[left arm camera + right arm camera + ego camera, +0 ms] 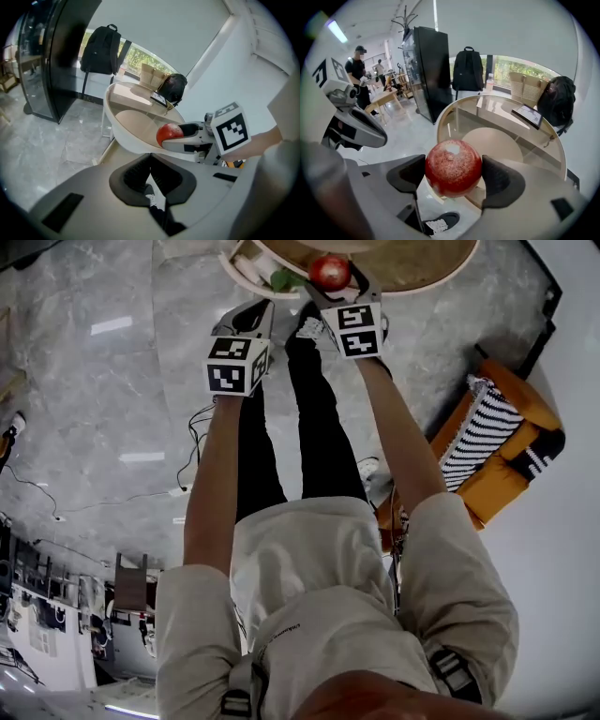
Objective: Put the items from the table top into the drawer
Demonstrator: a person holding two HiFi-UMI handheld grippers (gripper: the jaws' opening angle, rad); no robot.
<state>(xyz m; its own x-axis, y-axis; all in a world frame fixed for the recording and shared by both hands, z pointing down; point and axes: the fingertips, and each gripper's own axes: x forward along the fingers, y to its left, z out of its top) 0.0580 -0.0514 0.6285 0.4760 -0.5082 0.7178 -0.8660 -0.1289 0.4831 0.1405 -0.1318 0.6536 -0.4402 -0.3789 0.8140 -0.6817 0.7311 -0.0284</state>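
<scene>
A red apple (330,271) (453,168) sits between the pads of my right gripper (333,279) (453,176), which is shut on it and holds it in the air at the near rim of the round table (441,277) (440,123). From the left gripper view the apple (168,133) and the right gripper (174,139) hang over the table's rim (112,123). My left gripper (251,313) (150,161) is just left of it, empty, its pad tips meeting. An open white-walled compartment (246,266) under the tabletop holds a green item (279,279).
An orange chair with a striped cushion (497,437) stands to the right. Cables (192,427) trail on the marble floor. A tablet (527,115) and a dark bag (555,101) rest on the table. A black cabinet (426,65), a hanging backpack (467,68) and people (358,70) are beyond.
</scene>
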